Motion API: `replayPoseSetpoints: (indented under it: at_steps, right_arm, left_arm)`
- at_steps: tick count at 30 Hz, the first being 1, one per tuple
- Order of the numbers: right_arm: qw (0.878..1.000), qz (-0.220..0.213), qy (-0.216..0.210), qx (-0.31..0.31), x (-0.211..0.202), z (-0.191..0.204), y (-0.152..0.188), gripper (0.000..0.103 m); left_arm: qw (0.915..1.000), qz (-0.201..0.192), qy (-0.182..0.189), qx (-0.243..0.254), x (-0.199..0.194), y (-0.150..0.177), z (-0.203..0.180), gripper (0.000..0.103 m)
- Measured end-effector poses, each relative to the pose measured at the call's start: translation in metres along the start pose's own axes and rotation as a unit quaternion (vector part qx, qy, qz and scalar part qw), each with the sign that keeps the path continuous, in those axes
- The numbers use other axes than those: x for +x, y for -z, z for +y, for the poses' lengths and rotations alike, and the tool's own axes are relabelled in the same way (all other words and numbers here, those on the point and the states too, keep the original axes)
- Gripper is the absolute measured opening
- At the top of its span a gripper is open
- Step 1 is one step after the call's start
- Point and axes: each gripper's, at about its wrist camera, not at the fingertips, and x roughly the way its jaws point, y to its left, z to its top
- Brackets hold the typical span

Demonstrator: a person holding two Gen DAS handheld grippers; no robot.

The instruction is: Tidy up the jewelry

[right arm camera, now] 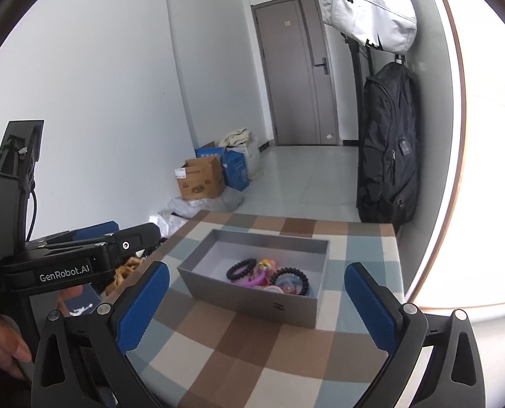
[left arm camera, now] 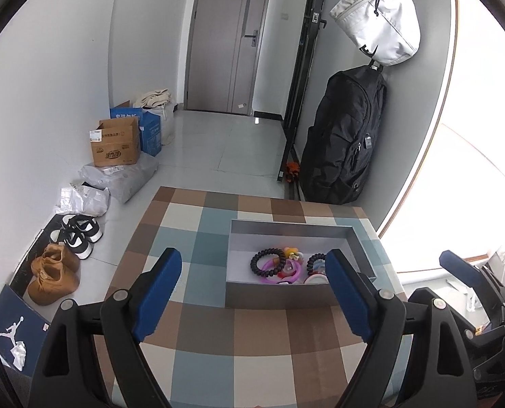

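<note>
- Nearest, the left gripper (left arm camera: 252, 292) has its blue pads spread wide with nothing between them; it hangs over the checked tablecloth (left arm camera: 198, 333), short of the box.
- The right gripper (right arm camera: 257, 306) likewise stands with its jaws wide apart and empty, above the near edge of the same cloth.
- A little farther on, ahead of both grippers and touched by neither, the open grey box (right arm camera: 252, 302) sits on the table.
- Inside it lie the jewelry pieces, bunched toward the near right part of the box floor: a black beaded bracelet (left arm camera: 267, 263), a pink ring-shaped bangle (left arm camera: 284, 273), a second dark bracelet (right arm camera: 291, 280) and a small yellow-orange piece (right arm camera: 265, 265).
- I see no loose jewelry on the cloth, so the gathering looks done; at most a lid or some tidying may be left.
</note>
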Motion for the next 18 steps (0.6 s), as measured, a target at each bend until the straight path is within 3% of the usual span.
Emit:
replayPoseSetpoints:
  at_steps: [18]
  right_arm:
    - [1.0,0.0,0.001,0.004,-0.0039,-0.0009,0.0025,0.103]
  left_arm:
    - [0.9999,-0.004,-0.011,0.004,-0.0016,0.0036,-0.0044,0.083]
